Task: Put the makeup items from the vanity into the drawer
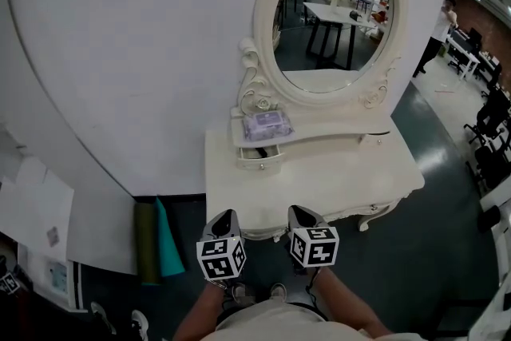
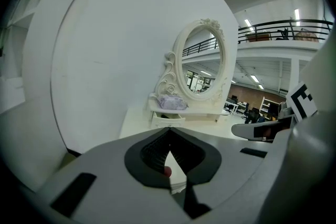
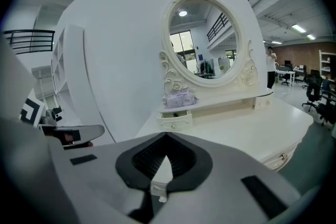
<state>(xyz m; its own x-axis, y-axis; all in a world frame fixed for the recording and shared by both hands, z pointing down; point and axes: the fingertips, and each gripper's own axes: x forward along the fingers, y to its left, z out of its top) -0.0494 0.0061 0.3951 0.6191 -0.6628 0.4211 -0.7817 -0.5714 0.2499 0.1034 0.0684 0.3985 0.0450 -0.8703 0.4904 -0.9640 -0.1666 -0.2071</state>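
A lilac makeup pouch (image 1: pixel 267 124) (image 2: pixel 172 103) (image 3: pixel 180 98) lies on the small shelf of the white vanity (image 1: pixel 335 180), left of the oval mirror's (image 1: pixel 331 12) base. Just under it a little drawer (image 1: pixel 261 159) (image 2: pixel 168 119) (image 3: pixel 176 121) stands partly pulled out. My left gripper (image 1: pixel 227 215) (image 2: pixel 169 129) and right gripper (image 1: pixel 298 211) (image 3: pixel 166 135) hover side by side at the vanity's near edge, well short of the pouch. Both are shut with nothing between their jaws. What the drawer holds I cannot make out.
A curved white wall (image 1: pixel 120 52) rises behind and left of the vanity. A green and a teal roll (image 1: pixel 156 239) stand on the floor at its left. Far right, a person (image 1: pixel 437 36) stands near desks and office chairs (image 1: pixel 491 116).
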